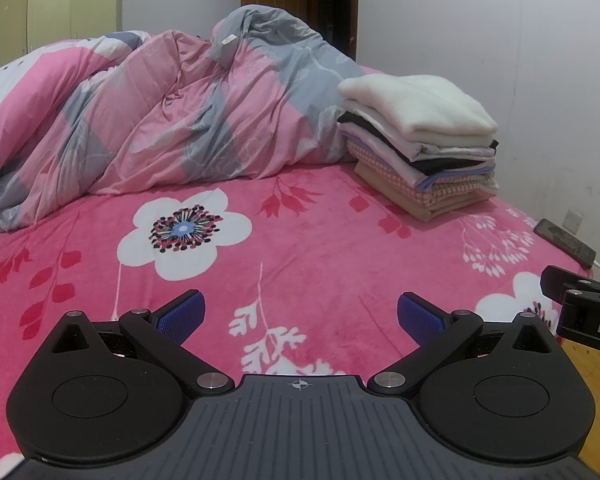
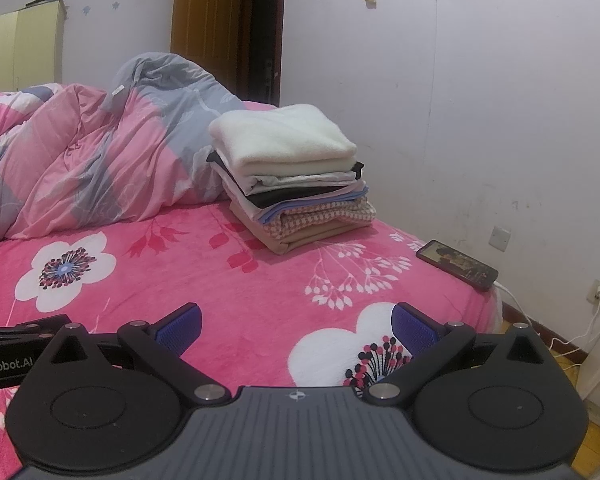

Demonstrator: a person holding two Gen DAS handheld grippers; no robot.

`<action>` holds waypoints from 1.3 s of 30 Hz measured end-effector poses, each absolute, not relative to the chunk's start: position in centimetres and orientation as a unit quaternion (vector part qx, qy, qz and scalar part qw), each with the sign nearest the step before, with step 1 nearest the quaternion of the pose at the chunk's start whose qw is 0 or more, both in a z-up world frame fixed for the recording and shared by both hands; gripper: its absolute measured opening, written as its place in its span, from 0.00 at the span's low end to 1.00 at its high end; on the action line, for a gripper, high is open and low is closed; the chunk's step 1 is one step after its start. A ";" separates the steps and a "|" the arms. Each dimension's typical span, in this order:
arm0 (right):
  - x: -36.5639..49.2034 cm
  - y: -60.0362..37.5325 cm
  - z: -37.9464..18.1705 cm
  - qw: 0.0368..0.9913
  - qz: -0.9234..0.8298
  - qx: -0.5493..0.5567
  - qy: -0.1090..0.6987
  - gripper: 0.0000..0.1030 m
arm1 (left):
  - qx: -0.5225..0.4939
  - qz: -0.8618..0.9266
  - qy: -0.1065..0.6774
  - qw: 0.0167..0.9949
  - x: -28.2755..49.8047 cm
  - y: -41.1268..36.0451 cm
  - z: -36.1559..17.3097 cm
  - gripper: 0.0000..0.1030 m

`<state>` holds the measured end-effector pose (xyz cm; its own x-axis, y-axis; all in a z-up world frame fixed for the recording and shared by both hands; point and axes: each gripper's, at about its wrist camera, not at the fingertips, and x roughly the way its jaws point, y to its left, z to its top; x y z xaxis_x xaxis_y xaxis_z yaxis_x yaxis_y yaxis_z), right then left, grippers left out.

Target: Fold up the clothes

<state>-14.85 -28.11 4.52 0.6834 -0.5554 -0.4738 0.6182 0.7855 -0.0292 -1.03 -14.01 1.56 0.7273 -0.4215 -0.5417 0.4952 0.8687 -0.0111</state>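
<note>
Folded clothes [image 1: 418, 144]: stacked on pink floral bed [image 1: 300, 240], beside crumpled duvet [image 1: 160, 120]
Left hand-held gripper [image 1: 300, 318]: spread wide, empty, over bed
Right hand-held gripper [image 2: 296, 326]: spread wide, empty
Phone [image 2: 456, 265]: bed edge

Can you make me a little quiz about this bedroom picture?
1. True or false: the fluffy white folded garment lies on top of the stack of folded clothes.
2. What lies near the edge of the pink flowered bed cover, by the wall? A) a book B) a dark smartphone C) a cup
3. Fill in: the left gripper and the right gripper are both ____.

Key: 1 true. 2 B. 3 open, holding nothing.
</note>
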 end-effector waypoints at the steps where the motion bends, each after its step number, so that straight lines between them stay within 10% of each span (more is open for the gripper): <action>1: -14.9 -28.1 4.5 0.915 -0.321 0.067 0.236 1.00 | 0.067 -0.247 0.274 0.927 -1.0 -14.0 1.6 1.00; 39: -14.5 -27.6 4.5 0.914 -0.321 0.069 0.238 1.00 | 0.063 -0.248 0.276 0.926 -0.9 -13.8 1.5 1.00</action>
